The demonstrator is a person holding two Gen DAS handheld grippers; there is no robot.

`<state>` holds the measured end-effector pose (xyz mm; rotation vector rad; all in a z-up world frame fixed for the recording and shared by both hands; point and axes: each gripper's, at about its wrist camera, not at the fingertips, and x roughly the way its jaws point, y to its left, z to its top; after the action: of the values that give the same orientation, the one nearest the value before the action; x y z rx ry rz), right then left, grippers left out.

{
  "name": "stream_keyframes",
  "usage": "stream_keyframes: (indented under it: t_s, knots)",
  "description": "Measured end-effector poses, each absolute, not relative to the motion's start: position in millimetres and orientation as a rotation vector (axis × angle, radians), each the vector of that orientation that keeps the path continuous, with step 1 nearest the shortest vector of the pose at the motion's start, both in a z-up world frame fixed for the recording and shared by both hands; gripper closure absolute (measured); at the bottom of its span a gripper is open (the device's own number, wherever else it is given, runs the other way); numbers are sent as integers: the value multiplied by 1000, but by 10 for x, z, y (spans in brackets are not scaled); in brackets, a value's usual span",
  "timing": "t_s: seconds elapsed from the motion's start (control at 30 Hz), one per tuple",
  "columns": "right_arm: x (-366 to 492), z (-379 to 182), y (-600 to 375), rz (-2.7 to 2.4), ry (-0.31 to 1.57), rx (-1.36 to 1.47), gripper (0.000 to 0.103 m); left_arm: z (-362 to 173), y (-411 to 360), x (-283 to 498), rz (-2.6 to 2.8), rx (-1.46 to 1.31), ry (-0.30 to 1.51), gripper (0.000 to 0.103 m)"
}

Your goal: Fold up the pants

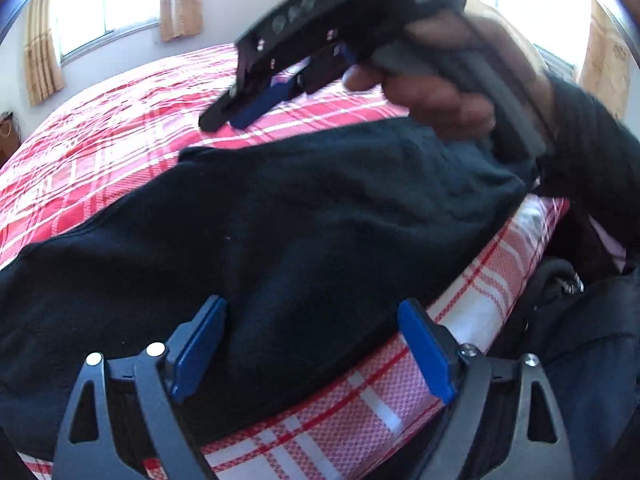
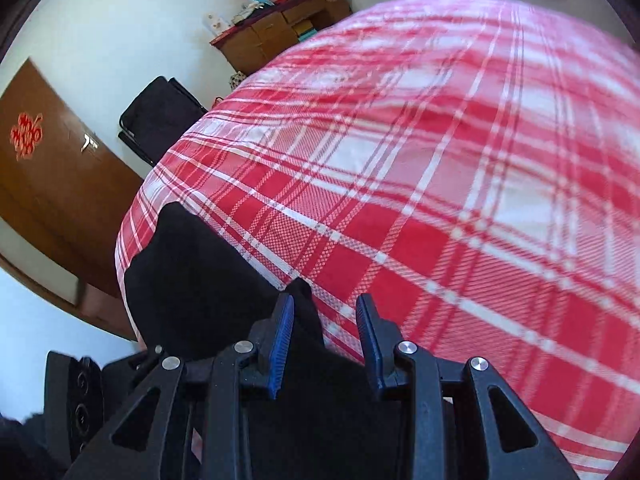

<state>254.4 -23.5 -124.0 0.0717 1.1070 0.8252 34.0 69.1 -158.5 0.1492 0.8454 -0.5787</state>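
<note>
Black pants (image 1: pixel 300 208) lie stretched across the near side of a bed with a red and white plaid sheet (image 1: pixel 120 112). My left gripper (image 1: pixel 310 304) hovers low over their near edge, blue pads (image 1: pixel 200 344) wide apart and not pressing the cloth. My right gripper (image 1: pixel 224 120), blurred and held by a hand (image 1: pixel 432 96), hangs above the sheet beyond the pants with nothing hanging from it. In the right wrist view that right gripper (image 2: pixel 324 300) has its jaws partly apart. Plaid sheet (image 2: pixel 440 160) shows between the tips and the pants (image 2: pixel 188 272) lie under and left of it.
The bed's near edge (image 1: pixel 500 260) drops off at the lower right of the left wrist view. Curtained windows (image 1: pixel 104 4) line the far wall. Beyond the bed stand a black chair (image 2: pixel 160 116), a wooden cabinet (image 2: pixel 280 32) and a brown door (image 2: pixel 52 168).
</note>
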Motion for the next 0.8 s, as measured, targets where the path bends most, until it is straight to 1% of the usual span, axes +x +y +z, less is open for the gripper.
stream_keyframes:
  t_s: [0.17, 0.27, 0.3, 0.33, 0.37, 0.4, 0.57, 0.7, 0.8]
  knots:
    - [2679, -1451, -254, 868, 1211, 265, 69, -1429, 842, 344, -569, 78, 780, 14]
    - [2692, -1521, -262, 882, 1248, 319, 70, -1539, 822, 378, -599, 72, 837, 14]
    - [2680, -1531, -255, 896, 1257, 334, 79, -1587, 804, 394, -597, 77, 852, 14]
    - [2664, -1527, -249, 905, 1259, 339, 90, -1617, 775, 381, -589, 97, 846, 14]
    - [2631, -1503, -240, 903, 1246, 326, 92, -1627, 746, 365, -587, 124, 837, 11]
    - [2607, -1475, -233, 904, 1233, 315, 94, -1626, 723, 359, -589, 143, 836, 11]
    - [2483, -1194, -226, 918, 1101, 303, 99, -1629, 802, 403, -608, 97, 843, 11]
    - [2447, -1100, -191, 879, 1055, 264, 99, -1646, 783, 401, -606, 114, 844, 11]
    - [2494, -1182, -183, 805, 1073, 232, 100, -1655, 765, 386, -605, 116, 843, 10]
